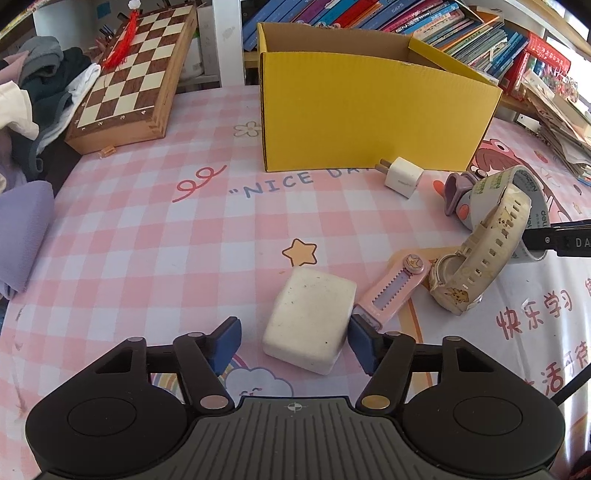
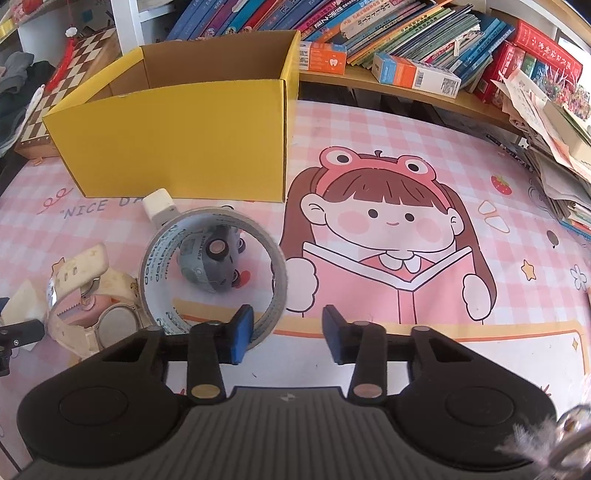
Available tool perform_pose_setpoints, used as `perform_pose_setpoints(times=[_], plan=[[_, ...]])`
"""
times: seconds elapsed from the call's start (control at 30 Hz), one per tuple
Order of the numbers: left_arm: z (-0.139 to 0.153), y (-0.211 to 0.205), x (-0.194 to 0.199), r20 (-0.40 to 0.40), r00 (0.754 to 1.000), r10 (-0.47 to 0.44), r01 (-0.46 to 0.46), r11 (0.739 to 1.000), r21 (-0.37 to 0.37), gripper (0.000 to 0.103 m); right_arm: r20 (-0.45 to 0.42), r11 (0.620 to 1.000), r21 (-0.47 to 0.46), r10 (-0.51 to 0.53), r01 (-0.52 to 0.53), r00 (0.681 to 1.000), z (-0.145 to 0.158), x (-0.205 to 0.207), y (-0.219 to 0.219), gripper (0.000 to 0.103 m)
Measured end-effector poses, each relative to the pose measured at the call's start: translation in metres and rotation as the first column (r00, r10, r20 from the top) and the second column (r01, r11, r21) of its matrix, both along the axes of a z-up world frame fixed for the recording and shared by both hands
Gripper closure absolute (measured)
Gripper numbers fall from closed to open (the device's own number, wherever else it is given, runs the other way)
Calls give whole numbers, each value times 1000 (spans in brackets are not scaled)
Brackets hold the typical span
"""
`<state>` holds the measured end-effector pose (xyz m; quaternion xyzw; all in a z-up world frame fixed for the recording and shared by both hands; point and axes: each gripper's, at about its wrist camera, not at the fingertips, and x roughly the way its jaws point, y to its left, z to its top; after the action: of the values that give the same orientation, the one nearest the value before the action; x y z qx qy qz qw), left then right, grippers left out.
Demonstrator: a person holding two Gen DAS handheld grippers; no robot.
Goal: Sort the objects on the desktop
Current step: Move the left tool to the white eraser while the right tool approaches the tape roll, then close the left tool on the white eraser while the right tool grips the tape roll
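My left gripper (image 1: 293, 341) is open, its fingers on either side of a white eraser block (image 1: 310, 319) lying on the pink mat; the right pad touches or nearly touches the block. Beside it lie a pink utility knife (image 1: 393, 290), a cream watch (image 1: 480, 258), a tape roll (image 1: 532, 195), a grey toy car (image 1: 461, 201) and a white charger plug (image 1: 402, 175). An open yellow box (image 1: 369, 110) stands behind. My right gripper (image 2: 288, 330) is open and empty, its left finger at the near rim of the tape roll (image 2: 214, 273), which rings the toy car (image 2: 210, 258). The watch (image 2: 92, 295), the plug (image 2: 160, 206) and the box (image 2: 184, 133) show there too.
A chessboard (image 1: 129, 77) and a clothes pile (image 1: 33, 96) sit at the back left. Shelves of books (image 2: 406, 29) run behind the box, and stacked papers (image 2: 554, 140) lie at the right. A purple cloth (image 1: 22, 236) lies at the left edge.
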<state>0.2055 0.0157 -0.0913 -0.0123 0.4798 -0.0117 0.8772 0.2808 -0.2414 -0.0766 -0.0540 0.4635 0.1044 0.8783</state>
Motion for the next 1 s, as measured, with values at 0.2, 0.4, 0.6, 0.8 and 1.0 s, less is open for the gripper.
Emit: perform_pose_setpoints(times=[0.2, 0.4, 0.6, 0.8, 1.0], plan=[[-1, -6, 0, -5, 1000, -30, 30, 999, 13, 59, 0, 1000, 17, 10, -10, 1000, 0, -1, 0, 85], [5, -3, -5, 9, 1000, -4, 4, 1000, 6, 64, 7, 998, 57, 15, -15, 1000, 7, -6, -5, 92], [19, 0, -13, 54, 998, 21, -21, 1000, -3, 65, 13, 996, 86, 19, -20, 1000, 15, -13, -9, 94], [33, -3, -22, 103, 994, 25, -24, 1000, -10, 66, 30, 994, 106, 23, -26, 999, 22, -24, -15, 95], [44, -10, -29, 142, 990, 19, -17, 1000, -15, 67, 26, 993, 113, 21, -24, 999, 26, -33, -23, 95]])
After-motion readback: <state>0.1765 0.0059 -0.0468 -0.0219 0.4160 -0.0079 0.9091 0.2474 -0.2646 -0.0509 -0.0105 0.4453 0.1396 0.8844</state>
